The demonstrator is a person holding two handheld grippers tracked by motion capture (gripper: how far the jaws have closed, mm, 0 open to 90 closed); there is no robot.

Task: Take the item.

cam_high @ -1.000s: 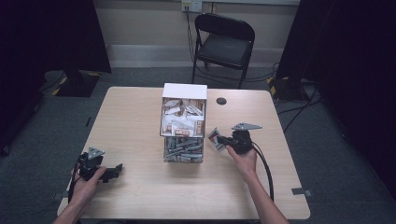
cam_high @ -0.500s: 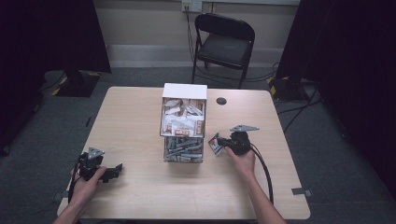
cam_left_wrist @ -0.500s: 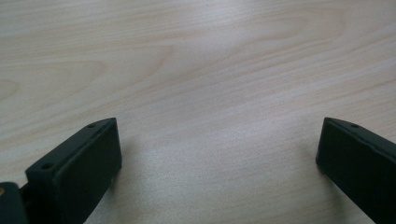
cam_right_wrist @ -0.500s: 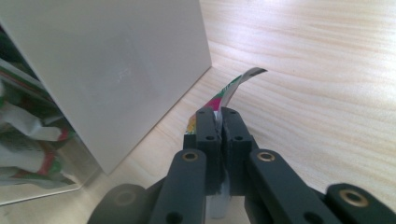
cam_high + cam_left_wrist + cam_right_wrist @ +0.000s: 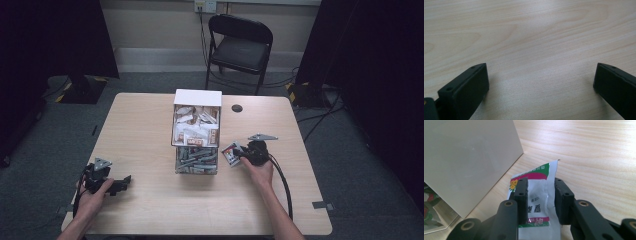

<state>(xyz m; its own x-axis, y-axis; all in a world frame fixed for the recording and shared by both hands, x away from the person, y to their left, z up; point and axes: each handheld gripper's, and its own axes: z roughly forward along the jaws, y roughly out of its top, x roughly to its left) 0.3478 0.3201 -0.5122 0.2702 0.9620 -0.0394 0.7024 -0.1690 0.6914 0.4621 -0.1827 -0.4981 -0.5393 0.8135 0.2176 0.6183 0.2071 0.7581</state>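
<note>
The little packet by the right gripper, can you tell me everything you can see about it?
The packet is a small flat sachet that looks like shiny white plastic film, with a green and pink band, yellow flowers and dark print on it. It lies between the jaws of the right gripper, which have just been opening, so there is a gap between the packet and the pads. It seems to rest on the wooden table, next to the white side of the box. In the high view it sits just right of the box.
</note>
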